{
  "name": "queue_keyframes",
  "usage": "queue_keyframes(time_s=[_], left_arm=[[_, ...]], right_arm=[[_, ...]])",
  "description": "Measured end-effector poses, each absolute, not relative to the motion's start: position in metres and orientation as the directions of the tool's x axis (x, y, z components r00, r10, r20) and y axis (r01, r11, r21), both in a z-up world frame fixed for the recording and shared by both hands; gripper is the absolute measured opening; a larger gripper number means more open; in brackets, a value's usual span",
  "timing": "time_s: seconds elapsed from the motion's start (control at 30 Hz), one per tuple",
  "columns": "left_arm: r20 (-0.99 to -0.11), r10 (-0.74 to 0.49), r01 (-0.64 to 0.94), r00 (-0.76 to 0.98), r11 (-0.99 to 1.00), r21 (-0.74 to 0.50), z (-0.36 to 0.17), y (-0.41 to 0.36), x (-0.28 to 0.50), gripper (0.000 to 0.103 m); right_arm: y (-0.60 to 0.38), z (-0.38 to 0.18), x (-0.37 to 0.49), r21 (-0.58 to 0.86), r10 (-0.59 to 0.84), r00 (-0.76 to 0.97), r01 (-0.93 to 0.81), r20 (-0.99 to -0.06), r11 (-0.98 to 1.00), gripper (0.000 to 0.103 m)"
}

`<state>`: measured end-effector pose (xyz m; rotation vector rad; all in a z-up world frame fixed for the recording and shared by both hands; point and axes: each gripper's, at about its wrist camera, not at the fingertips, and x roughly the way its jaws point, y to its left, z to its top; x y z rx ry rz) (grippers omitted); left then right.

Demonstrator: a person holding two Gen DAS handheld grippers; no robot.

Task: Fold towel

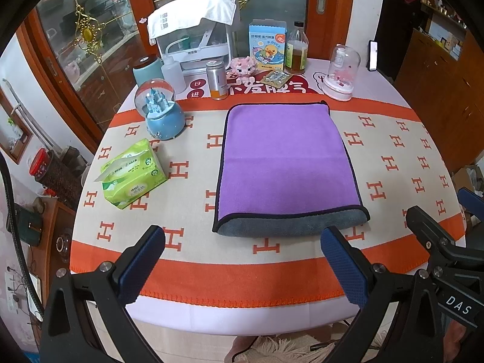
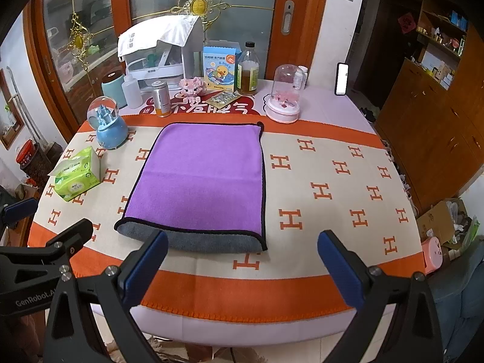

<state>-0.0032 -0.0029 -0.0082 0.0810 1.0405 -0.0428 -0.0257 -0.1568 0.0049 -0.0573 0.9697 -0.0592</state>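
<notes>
Hovering both my tools wide apart and holding nothing, the left tool (image 1: 242,260) and right tool (image 2: 242,263) just short of the towel's (image 1: 284,163) near edge, I judge it, already doubled, laid flat mid-table (image 1: 393,157) for another fold.
</notes>
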Motion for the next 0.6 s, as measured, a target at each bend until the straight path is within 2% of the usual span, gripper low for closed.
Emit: queue_keyframes(time_s=[0.6], left_arm=[[-0.870, -0.004, 0.076, 0.492, 0.996, 0.038, -0.0097, -0.0003, -0.0017, 0.102]], right_arm=[[-0.1620, 0.0029, -0.0247, -0.094, -0.093, 0.567, 0.028, -0.818, 0.995, 0.100]])
